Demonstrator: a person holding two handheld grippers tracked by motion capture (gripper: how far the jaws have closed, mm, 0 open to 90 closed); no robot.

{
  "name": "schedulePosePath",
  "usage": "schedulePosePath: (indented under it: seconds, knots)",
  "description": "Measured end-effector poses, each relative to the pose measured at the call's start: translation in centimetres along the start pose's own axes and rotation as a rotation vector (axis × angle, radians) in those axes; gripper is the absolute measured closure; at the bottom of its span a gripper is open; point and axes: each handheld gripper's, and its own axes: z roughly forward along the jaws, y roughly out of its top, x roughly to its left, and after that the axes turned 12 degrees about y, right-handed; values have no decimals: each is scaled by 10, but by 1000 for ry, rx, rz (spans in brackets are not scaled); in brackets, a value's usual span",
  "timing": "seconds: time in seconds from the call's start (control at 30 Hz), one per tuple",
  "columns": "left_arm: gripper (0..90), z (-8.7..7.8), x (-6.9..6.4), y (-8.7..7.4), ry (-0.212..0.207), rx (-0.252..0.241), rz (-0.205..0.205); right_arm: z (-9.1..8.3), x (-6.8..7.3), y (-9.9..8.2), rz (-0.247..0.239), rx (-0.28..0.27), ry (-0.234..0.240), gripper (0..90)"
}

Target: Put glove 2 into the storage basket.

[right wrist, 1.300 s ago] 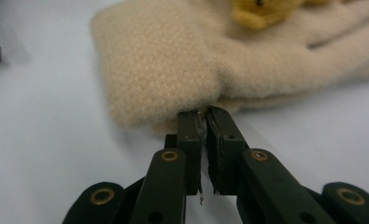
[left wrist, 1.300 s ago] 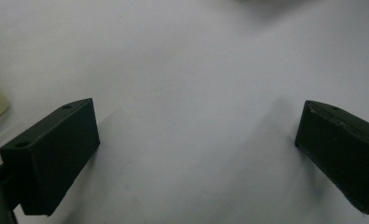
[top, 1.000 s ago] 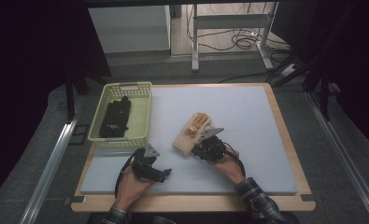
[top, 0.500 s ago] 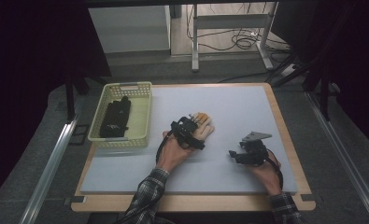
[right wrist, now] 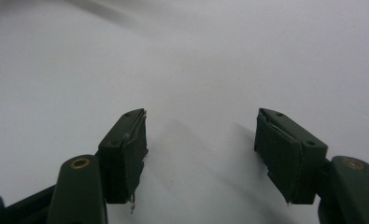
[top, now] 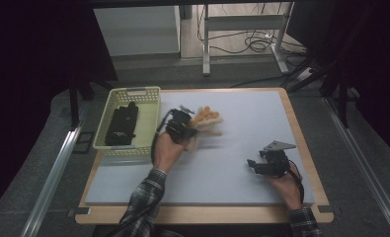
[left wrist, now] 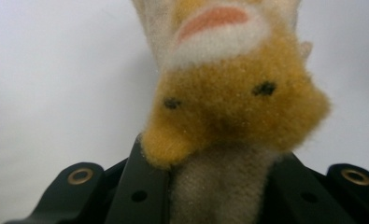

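The left hand-held gripper is clamped on the plush toy, just right of the basket and lifted a little off the desk. In the left gripper view the jaws pinch the toy's pale lower part, with the orange head bulging out above them. These jaws have just closed, with the toy between them.

The right hand-held gripper rests well right of the basket, near the desk's front edge. Its jaws stand fairly wide apart over bare desk, with nothing between them; they have just been opening.

The main risk I see is the soft plush. The grip sits on a narrow, squashy part, so the fabric could creep out of the jaws during a quick swing and the toy would drop short of the basket.

The black object already lies in the basket, so a toy released too low could catch the rim or land on that object and tip out.
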Motion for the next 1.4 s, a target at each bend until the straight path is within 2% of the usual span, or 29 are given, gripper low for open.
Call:
schedulePosePath:
  seconds: [0.13, 0.17, 0.2, 0.3, 0.33, 0.37, 0.4, 0.53, 0.6, 0.63, 0.67, 0.7, 0.73, 0.77, 0.8, 0.83, 0.87, 0.9, 0.93, 0.97, 1.0, 1.07, 1.1, 1.2, 1.27, 1.3, 1.33, 1.37, 1.4]
  knots:
    - [766, -45, 61, 3, 118, -35, -112, 0, 0, 0, -1, 1, 0, 334]
    - [765, -45, 61, 3, 118, -35, -112, 0, 0, 0, -1, 1, 0, 334]
    - [761, -55, 92, -2, 188, -28, -187, 0, 0, 0, -3, 0, 0, 332]
    - [756, -48, 129, -13, 259, 11, -276, 0, 0, 0, 1, -1, 4, 329]
    - [755, -40, 136, -16, 278, 29, -292, 0, -1, 0, 2, -2, 6, 329]
    - [755, -40, 136, -16, 278, 29, -292, 0, -1, 0, 2, -2, 6, 329]
    - [754, -19, 145, -21, 299, 73, -323, 0, -1, 0, 5, -4, 10, 328]
    - [753, 17, 157, -26, 342, 135, -365, 0, 0, 0, -1, -2, 6, 323]
    - [752, 22, 159, -27, 346, 144, -374, 1, 0, 0, -5, 0, 3, 323]
    - [751, 33, 162, -28, 351, 178, -378, 1, 1, 0, -12, 4, -3, 323]
    - [749, 39, 165, -29, 348, 198, -380, 1, 1, 0, -13, 5, -4, 323]
    - [740, 43, 166, -29, 325, 216, -370, 1, 1, 0, -14, 5, -4, 322]
    - [714, 52, 165, -30, 293, 282, -343, 1, 1, 0, -14, 4, -4, 322]
    - [644, 56, 164, -30, 293, 317, -326, 1, 1, 0, -14, 5, -4, 323]
    - [583, 56, 164, -30, 293, 317, -326, 1, 1, 0, -14, 5, -4, 323]
    - [442, 67, 162, -32, 250, 394, -302, 1, 1, 0, -13, 5, -3, 322]
    - [364, 70, 161, -32, 242, 410, -282, 1, 1, 0, -14, 4, -3, 320]
    - [290, 68, 160, -32, 236, 411, -265, 1, 1, 0, -14, 4, -3, 318]
    - [194, 68, 160, -32, 236, 411, -265, 1, 1, 0, -14, 4, -3, 318]
    - [116, 61, 159, -29, 229, 400, -250, 1, 1, 0, -15, 5, -4, 318]
    - [84, 52, 158, -27, 226, 371, -249, 1, 1, 0, -14, 5, -4, 319]
    - [78, 38, 162, -27, 185, 321, -270, 1, 1, 0, -14, 5, -4, 319]
    - [106, 35, 164, -28, 182, 314, -288, 1, 1, 0, -14, 5, -4, 319]
    - [357, 44, 169, -35, 150, 400, -339, 2, 3, 0, -21, 10, -10, 319]
    - [436, 53, 167, -38, 135, 429, -337, 2, 3, 0, -23, 11, -13, 317]
    - [445, 53, 166, -37, 128, 428, -338, 2, 3, 0, -23, 10, -12, 317]
    - [443, 50, 166, -36, 98, 419, -341, 2, 3, 0, -23, 10, -11, 317]
    - [400, 43, 167, -35, 91, 396, -352, 1, 2, 0, -21, 9, -9, 317]
    - [333, 33, 168, -34, 117, 365, -362, 1, 2, 0, -18, 7, -7, 318]
